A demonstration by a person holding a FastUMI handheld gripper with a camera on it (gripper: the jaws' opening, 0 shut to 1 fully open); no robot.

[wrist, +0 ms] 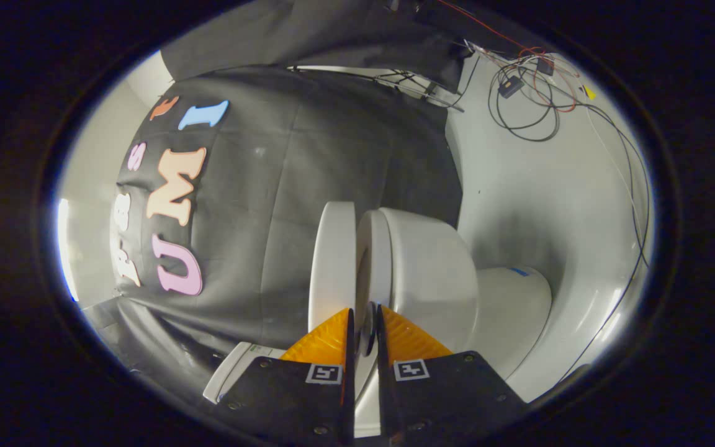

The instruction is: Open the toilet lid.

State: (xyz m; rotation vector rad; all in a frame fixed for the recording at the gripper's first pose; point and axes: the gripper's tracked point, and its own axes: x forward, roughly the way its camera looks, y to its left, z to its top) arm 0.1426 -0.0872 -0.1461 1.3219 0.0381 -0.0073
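Gripper (pixel 364 323) fingers nearly together, narrow gap; toilet lid (pixel 332 261) just ahead, apart from seat (pixel 375 261).

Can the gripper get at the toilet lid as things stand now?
Probably yes: the gripper has its fingers nearly closed around a thin white edge, while the toilet lid stands raised just ahead, nothing between them.

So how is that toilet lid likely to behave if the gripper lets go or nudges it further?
The toilet lid looks like a stiff moulded panel, so it should swing as one piece, not flex. It stands raised off the seat, so it may fall either way if released. Its glossy surface looks slippery; the gripper has its fingers nearly closed at the edge.
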